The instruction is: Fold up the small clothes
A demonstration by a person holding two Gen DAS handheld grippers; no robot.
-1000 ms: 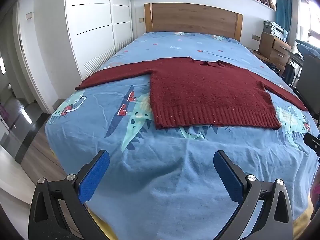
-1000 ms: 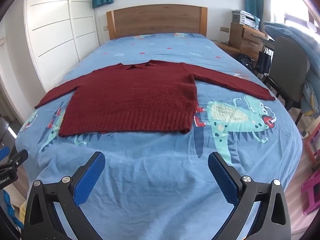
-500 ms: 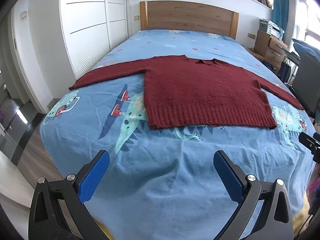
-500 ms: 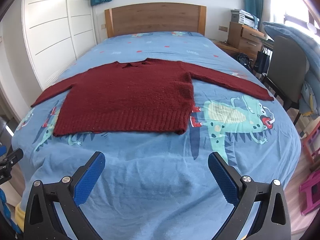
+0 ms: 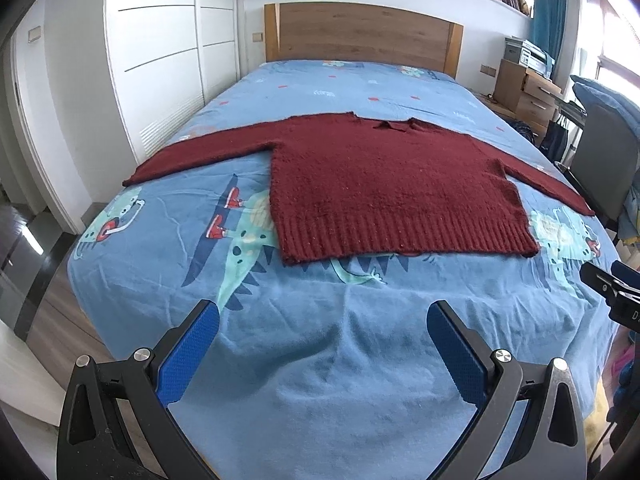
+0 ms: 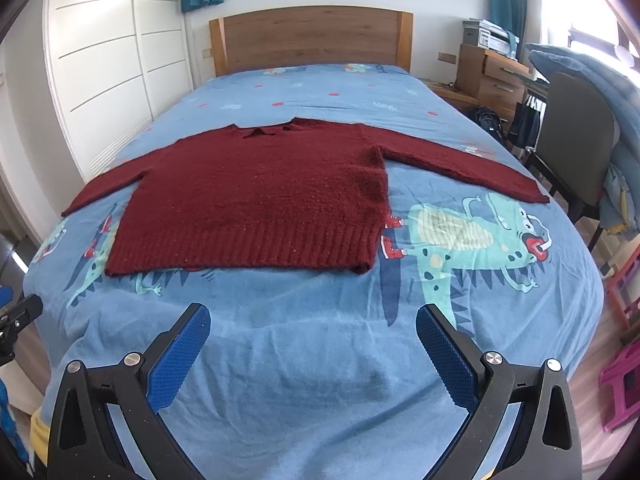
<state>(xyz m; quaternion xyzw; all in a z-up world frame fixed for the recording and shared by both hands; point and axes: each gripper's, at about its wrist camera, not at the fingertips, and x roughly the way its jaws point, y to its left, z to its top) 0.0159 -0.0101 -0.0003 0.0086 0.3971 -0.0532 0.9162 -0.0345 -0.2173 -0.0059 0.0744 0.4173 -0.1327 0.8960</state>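
Bare bedsheet (image 5: 320,360) before sweater (image 5: 384,192)

The left gripper (image 5: 323,334) hangs over the near end of the bed (image 5: 320,380), its 2 blue-padded fingers (image 5: 188,354) spread wide with nothing between them. Ahead lies a red sweater (image 5: 384,188), flat, both sleeves outstretched. The right gripper (image 5: 612,288) shows at far right.

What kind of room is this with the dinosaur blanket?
A bedroom, probably in a home. There is a bed with a wooden headboard, white wardrobe doors beside it, and a red sweater spread flat on the dinosaur bedspread.
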